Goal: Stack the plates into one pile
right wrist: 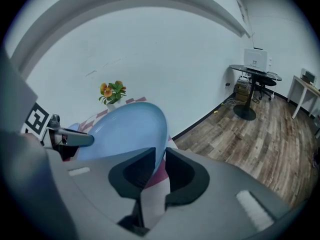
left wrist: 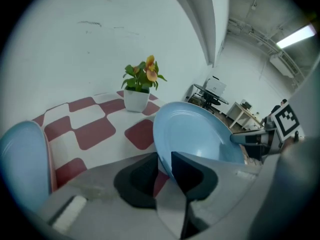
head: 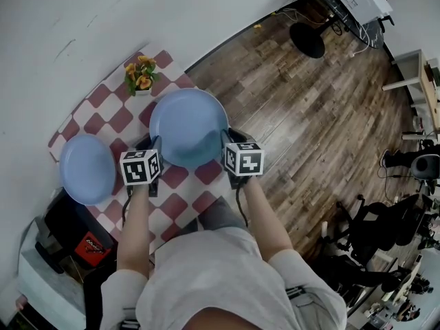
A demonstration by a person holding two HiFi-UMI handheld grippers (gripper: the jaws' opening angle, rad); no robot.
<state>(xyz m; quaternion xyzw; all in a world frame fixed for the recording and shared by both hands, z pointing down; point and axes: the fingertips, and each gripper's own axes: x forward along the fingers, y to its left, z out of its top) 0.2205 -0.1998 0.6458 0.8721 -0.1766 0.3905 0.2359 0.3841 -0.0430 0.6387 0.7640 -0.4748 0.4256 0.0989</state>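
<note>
- A white wall is running across the upper left of the head view. A wooden floor (head: 309,115) is filling the right, and a small worktop (head: 110,119) in red-and-white check is sitting between them.
- No brand is reading clearly. A red label (head: 93,243) on a black case at the lower left is too small to make out. Each marker cube (head: 140,167) is showing only black-and-white squares.
- One white pot (left wrist: 136,99) is standing at the top of the worktop, holding a plant (head: 141,74) with orange flowers.
- Two blue plates are showing. The centre plate (head: 189,126) is sitting mid-frame just below the plant. The left plate (head: 86,169) is lying at the worktop's left edge, apart from it.
- The left gripper (left wrist: 162,160) is clamping its fingers on the centre plate's left rim.
- The right gripper (right wrist: 159,156) is clamping its fingers on the same plate's right rim.
</note>
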